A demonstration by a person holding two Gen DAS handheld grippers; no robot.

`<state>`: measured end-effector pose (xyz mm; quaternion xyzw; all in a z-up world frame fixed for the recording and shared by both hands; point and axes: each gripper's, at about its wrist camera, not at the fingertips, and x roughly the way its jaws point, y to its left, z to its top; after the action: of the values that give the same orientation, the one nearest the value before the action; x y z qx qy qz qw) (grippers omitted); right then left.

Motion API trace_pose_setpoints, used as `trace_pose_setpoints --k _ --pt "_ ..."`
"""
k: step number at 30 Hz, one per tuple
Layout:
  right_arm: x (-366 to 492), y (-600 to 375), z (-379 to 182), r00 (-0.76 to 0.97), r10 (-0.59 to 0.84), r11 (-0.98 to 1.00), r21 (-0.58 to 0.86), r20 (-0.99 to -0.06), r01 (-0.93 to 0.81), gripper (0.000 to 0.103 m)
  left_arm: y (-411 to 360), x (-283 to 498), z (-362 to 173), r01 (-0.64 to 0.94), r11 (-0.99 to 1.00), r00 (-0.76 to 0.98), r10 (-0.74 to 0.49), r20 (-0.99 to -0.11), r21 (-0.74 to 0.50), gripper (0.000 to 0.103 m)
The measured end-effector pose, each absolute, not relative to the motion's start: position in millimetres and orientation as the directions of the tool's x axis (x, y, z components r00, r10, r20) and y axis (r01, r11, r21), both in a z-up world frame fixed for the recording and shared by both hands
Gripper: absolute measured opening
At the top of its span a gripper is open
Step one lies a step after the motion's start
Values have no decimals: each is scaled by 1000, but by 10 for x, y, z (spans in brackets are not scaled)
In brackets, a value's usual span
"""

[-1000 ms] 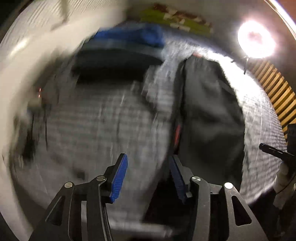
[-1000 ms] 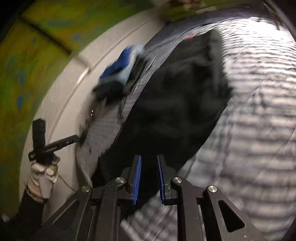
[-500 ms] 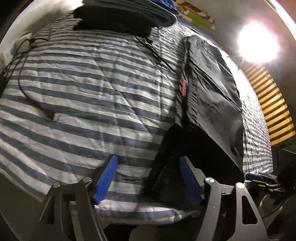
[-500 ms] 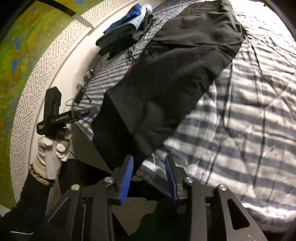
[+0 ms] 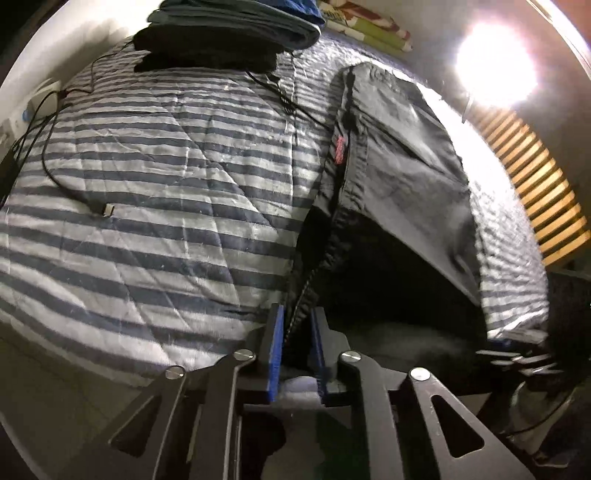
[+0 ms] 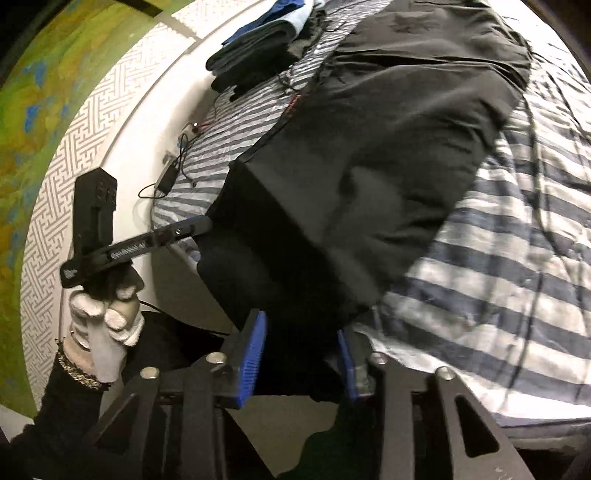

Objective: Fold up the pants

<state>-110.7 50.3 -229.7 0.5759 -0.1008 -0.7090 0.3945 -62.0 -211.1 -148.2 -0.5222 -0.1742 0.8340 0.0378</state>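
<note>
From the left wrist, the black pants (image 5: 399, 184) lie lengthwise along the right side of a blue-and-white striped quilt (image 5: 147, 206), their near end hanging over the bed's front edge. The left gripper (image 5: 297, 332) has just been closing and now pinches the seamed edge of that hanging end between its blue pads — cloth fills the narrow gap. A black cable (image 5: 62, 173) trails across the quilt at left, a stack of folded clothes (image 5: 229, 33) sits at the far end of the bed, and a bright lamp (image 5: 495, 70) glares at upper right. From the right wrist, the pants (image 6: 388, 140) run from the far end of the bed down to the near edge, draping over it. The right gripper (image 6: 301, 354) has been closing too; dark cloth sits between its blue pads, which appear to press on it. At left, a gloved hand (image 6: 107, 314) holds the left gripper against the far corner of the hanging end — the folded clothes (image 6: 258, 40) lie beyond.
</note>
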Motion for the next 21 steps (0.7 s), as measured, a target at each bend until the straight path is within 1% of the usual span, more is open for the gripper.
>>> trace_pose_setpoints --k 3,4,5,7,9,13,15,17,18,19,21 --pt "-1113 526 -2289 -7 -703 -651 640 -711 409 11 -2132 -525 -1317 118 -925 -481 265 -836 -361 11" --pt "-1126 567 -2269 0 -721 -638 665 -693 389 9 -2150 -483 -1227 113 -917 -497 282 -821 -383 10" --pt "-1134 600 -2246 4 -738 -625 685 -675 374 9 -2161 -459 -1180 111 -912 -506 291 -812 -396 8" --pt "-1145 643 -2198 2 -756 -608 705 -654 365 8 -2186 -429 -1105 114 -902 -516 304 -801 -416 8" --pt "-1141 627 -2201 -4 -744 -621 689 -669 374 8 -2170 -453 -1164 121 -913 -490 287 -823 -390 8" --pt "-1092 526 -2367 18 -680 -678 637 -733 367 16 -2136 -507 -1366 146 -928 -447 247 -860 -342 8" --pt "-1084 532 -2371 18 -685 -672 641 -728 370 20 -2190 -503 -1401 156 -920 -450 258 -855 -360 8" --pt "-1071 552 -2313 -1 -689 -668 634 -725 390 27 -2264 -486 -1388 168 -910 -462 266 -846 -378 8" --pt "-1062 555 -2285 -11 -690 -666 629 -724 400 33 -2294 -478 -1387 175 -906 -467 268 -843 -384 8" --pt "-1043 560 -2248 -20 -694 -661 625 -720 414 35 -2316 -473 -1389 181 -905 -468 264 -843 -384 9" --pt "-1013 575 -2231 -26 -690 -662 616 -723 427 35 -2327 -461 -1400 182 -907 -457 264 -849 -379 11"
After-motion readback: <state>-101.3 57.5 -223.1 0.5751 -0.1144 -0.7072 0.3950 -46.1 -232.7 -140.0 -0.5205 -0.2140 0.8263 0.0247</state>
